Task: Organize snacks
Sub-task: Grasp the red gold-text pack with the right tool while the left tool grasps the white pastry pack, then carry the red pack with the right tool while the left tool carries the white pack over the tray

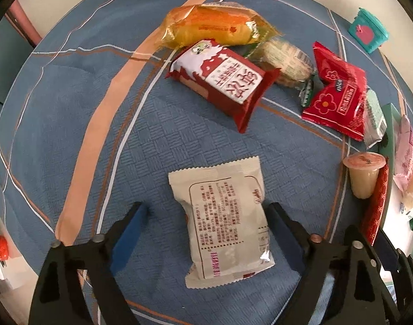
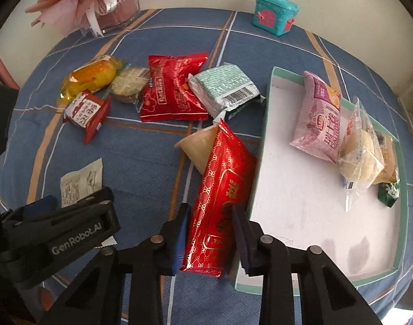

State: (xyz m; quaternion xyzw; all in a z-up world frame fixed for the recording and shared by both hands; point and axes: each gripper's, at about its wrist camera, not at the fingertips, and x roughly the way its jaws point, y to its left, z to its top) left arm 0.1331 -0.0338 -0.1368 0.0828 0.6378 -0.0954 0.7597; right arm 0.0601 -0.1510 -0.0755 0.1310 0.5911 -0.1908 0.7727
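Right tongs (image 2: 209,230) clamp red gold-patterned packet (image 2: 220,189), leaning on tray's (image 2: 263,146) left wall; pink packet (image 2: 317,116) inside tray; jelly cup (image 2: 199,146) beyond red packet.

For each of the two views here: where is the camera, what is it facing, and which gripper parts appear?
Left wrist: on the left gripper, looking down at the beige packet between open fingers.
Right wrist: on the right gripper, facing the tray, fingers closed on the red-gold packet; the left gripper shows too.
Shared: both packets, teal box.
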